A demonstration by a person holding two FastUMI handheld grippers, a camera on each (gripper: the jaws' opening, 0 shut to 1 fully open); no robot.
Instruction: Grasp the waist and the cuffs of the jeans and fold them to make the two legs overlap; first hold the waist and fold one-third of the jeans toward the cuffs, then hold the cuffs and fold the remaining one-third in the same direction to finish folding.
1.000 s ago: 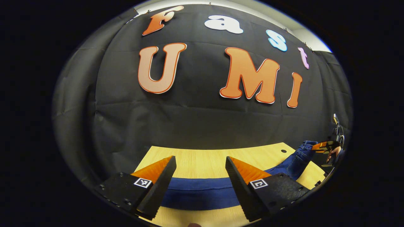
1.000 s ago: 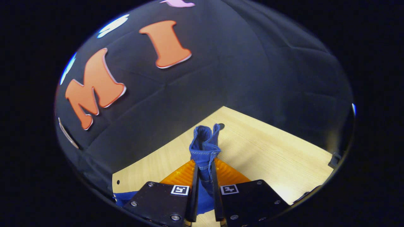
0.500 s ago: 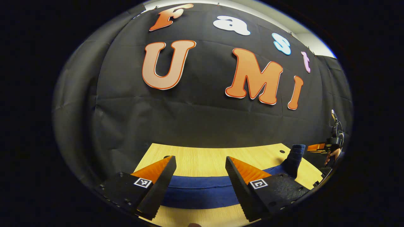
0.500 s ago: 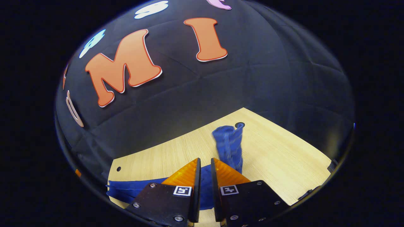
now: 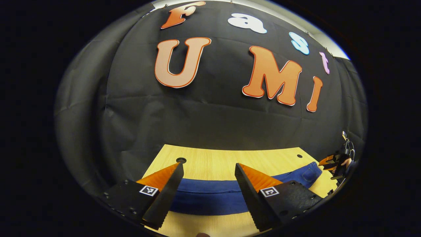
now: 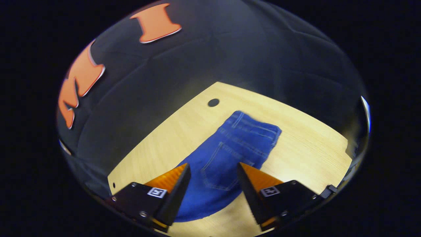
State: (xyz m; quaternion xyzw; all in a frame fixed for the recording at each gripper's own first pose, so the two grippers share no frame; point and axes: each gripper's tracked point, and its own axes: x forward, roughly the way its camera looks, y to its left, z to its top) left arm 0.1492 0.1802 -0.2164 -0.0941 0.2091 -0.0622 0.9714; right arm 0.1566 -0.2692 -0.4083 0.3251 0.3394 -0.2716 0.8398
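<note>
Counter [image 5: 217, 158]: light wood-grain top, set against the booth's black cloth wall. Round holes near its far corners, one [image 5: 180, 160] at the left and one [image 5: 299, 156] at the right in the left gripper view; one [image 6: 213, 102] in the right gripper view.

Jeans [image 6: 230, 148]: blue denim, lying flat on the counter, stretched lengthwise across it; waistband and back pocket face up at one end.
</note>
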